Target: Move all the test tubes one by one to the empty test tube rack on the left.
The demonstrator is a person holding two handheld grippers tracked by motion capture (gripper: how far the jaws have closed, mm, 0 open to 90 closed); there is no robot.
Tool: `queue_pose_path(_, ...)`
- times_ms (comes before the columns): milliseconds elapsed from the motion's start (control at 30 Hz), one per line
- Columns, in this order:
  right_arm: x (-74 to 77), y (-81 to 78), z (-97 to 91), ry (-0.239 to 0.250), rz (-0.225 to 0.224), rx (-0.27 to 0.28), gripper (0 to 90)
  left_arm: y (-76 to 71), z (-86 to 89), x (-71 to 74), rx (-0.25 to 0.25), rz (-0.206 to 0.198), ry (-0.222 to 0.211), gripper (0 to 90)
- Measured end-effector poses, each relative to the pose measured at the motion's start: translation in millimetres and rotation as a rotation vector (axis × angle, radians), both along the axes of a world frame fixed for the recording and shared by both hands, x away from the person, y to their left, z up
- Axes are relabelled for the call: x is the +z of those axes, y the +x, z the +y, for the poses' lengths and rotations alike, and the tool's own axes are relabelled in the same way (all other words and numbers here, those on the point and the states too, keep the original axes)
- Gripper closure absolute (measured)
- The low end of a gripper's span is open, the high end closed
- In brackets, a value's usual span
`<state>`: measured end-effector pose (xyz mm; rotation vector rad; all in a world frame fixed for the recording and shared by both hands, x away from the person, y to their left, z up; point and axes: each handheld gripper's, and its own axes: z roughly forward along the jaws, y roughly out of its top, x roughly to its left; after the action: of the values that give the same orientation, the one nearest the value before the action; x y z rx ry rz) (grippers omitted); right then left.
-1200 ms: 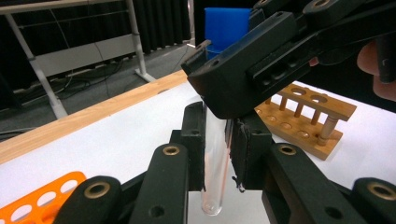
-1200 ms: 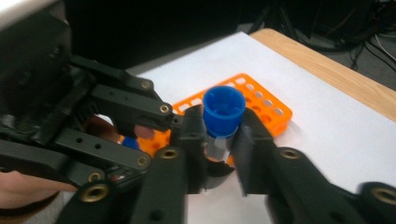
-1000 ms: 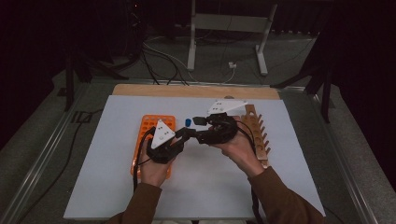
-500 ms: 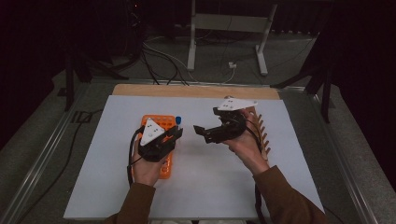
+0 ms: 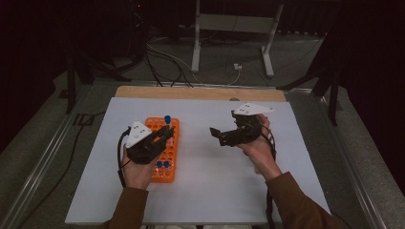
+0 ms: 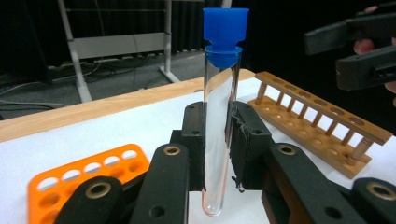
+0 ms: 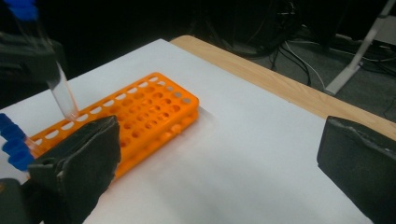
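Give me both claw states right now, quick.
Left claw: shut on the blue-capped test tube, held upright.
Right claw: open, jaws have just been opening, nothing between them.

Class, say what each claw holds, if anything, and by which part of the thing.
The left claw grips a clear glass test tube with a blue stopper around its lower half, stopper up. The right claw, jaws just opened wide, holds nothing.
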<state>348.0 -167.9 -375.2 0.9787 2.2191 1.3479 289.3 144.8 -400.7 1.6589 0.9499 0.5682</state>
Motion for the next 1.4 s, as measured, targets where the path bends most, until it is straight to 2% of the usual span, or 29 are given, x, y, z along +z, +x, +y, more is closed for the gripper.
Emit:
queue_pose_path(300, -7.3, -4.8, -15.3, -0.03, -0.035, -0.036, 0.1, -1.8, 23.8, 0.3, 0.053, -0.006, -0.015, 78.3)
queue_pose_path(533, -11.7, -7.0, -28.9, -0.018, -0.029, -0.058, 0.1, -5.9, 40.7, -4.5, 0.08, -0.004, -0.018, 78.3)
queue_pose_path(633, -13.3, -8.2, -34.8, -0.003, -0.025, -0.07, 0.1, -8.5, 44.5, -9.1, 0.085, 0.0, -0.004, 78.3)
queue_pose_path(867, -19.8, -11.4, -46.0, -0.006, -0.02, -0.093, 0.1, -12.1, 54.0, -16.9, 0.097, 0.005, -0.016, 78.4)
queue_pose_path(1100, -23.9, -17.8, -56.4, -0.007, -0.026, -0.11, 0.1, -16.4, 61.0, -19.8, 0.101, 0.001, -0.013, 78.4)
queue_pose_path(1400, -27.2, -26.2, -65.7, -0.006, -0.032, -0.125, 0.1, -20.6, 69.2, -24.2, 0.107, 0.007, -0.03, 78.4)
